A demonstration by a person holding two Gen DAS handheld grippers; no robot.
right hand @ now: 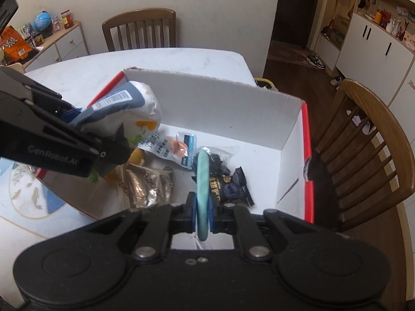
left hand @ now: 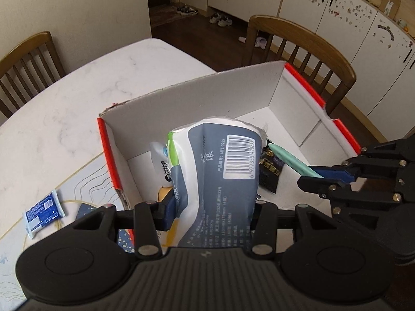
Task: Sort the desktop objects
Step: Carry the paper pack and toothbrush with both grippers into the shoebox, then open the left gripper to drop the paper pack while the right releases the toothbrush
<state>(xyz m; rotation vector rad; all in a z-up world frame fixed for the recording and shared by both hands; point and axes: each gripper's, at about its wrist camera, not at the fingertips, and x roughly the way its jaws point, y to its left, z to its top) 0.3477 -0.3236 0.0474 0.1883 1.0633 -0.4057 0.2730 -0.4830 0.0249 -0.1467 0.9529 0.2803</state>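
Left gripper clamped on a soft tissue pack, fingers pressed into its sides, barcode end pointing forward over the open cardboard box. Right gripper shut tight on a thin mint-green pen, gripped near one end with most of the shaft sticking out ahead. Both loads hung above the box interior, not yet set down.

Already inside the box: a dark snack packet, a crinkly brown packet, a white sachet and other small wrappers. Left outside on the counter: a small blue packet on a patterned mat.

Likely trouble from here:
- Collision between the two grippers, crowded close together over the same opening.
- Tissue pack squeezed and bulging, so possibly slipping or twisting out early and landing on the box wall rather than inside.
- Pen held at one end only, so liable to pivot in the grip or bounce off the packets below and roll.
- Near wall of the box close under the left gripper; a low approach could snag the rim and shove the box along the counter.
- Box sitting near the counter edge by a chair, as far as could be judged, so a hard push might tip it off.
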